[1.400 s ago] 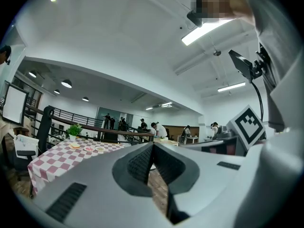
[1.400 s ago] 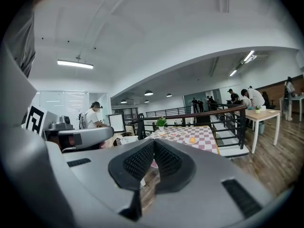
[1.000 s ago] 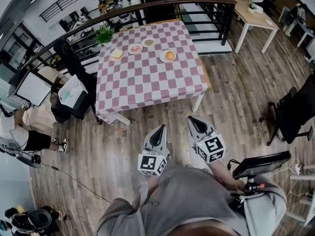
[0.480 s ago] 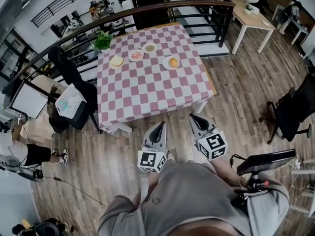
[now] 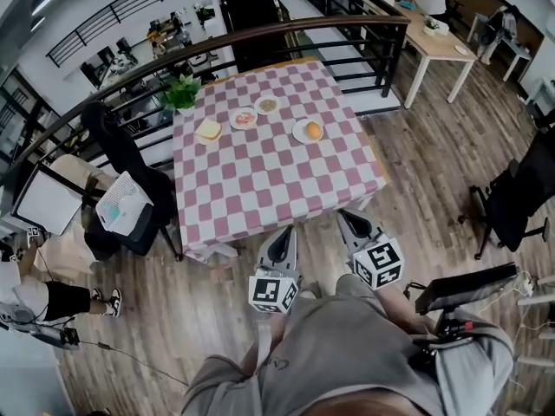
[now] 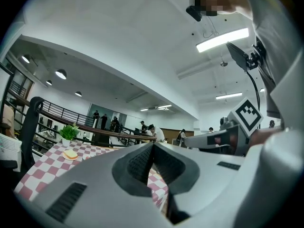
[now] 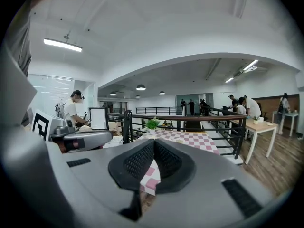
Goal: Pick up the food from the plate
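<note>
A table with a pink-and-white checked cloth (image 5: 277,172) stands ahead of me. At its far side lie several plates: one with an orange bun (image 5: 313,129), one with a sandwich (image 5: 208,129), and two small plates (image 5: 244,118) of other food. My left gripper (image 5: 283,235) and right gripper (image 5: 346,217) hang side by side at the table's near edge, both shut and holding nothing. In the left gripper view the sandwich plate (image 6: 70,154) shows far off to the left; in the right gripper view the checked table (image 7: 190,139) lies ahead.
A small potted plant (image 5: 181,93) stands at the table's far left corner. A dark railing (image 5: 260,29) curves behind the table. A black chair (image 5: 117,146) stands at the left, another chair (image 5: 512,198) at the right, a wooden desk (image 5: 434,42) at the back right.
The table has come nearer in the head view as I walk toward it. Both grippers now reach its near edge, still shut.
</note>
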`<state>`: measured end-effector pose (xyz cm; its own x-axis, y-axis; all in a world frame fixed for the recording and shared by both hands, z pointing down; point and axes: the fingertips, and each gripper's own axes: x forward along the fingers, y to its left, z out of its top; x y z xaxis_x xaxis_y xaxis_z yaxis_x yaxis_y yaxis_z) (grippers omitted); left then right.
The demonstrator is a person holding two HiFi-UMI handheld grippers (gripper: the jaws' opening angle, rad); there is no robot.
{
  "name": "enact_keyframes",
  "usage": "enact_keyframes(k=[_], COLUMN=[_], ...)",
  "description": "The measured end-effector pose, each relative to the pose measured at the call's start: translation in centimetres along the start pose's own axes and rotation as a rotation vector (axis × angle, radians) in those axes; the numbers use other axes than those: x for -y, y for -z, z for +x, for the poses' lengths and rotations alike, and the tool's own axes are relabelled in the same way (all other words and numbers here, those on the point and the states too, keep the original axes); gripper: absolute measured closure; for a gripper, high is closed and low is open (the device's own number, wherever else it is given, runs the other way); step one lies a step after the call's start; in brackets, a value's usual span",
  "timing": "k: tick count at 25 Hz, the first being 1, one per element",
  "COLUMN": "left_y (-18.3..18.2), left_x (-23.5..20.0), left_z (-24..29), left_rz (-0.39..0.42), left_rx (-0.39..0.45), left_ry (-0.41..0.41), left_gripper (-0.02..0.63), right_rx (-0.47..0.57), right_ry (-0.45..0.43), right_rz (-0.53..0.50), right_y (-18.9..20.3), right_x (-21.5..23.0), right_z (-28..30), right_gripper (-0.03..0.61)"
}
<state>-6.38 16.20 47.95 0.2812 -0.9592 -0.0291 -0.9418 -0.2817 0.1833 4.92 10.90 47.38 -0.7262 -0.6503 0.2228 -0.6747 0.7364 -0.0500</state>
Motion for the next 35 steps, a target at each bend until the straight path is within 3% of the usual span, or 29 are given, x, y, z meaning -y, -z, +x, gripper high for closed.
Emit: enact_keyframes(k=[12, 20, 29, 35], left_y=[0.4, -0.1, -2.8, -5.0], left_x=[-2.1, -8.2, -14.2, -17.0], left_z=[2.4, 6.3, 16.5, 23.7], left_rz=[-0.046, -0.022, 0.054, 0.07], left_rx=[-0.03, -0.035, -0.04, -0.009], left_ry=[-0.028, -0.136, -0.174, -0.226], left_gripper=[0.611, 0.609, 0.611, 0.611], right_rx=[-0.072, -0.057, 0.022, 0.158], right_ry=[0.001, -0.119, -0.189, -0.241], right_rz=[0.006, 0.014, 0.005, -0.024], right_y=[0.1, -0.8, -4.4, -8.7], right_x=[2.6, 3.9, 10.0, 14.2], right_z=[3.2, 13.5, 22.4, 26.3], right_gripper=[0.568, 0.568, 0.568, 0.568])
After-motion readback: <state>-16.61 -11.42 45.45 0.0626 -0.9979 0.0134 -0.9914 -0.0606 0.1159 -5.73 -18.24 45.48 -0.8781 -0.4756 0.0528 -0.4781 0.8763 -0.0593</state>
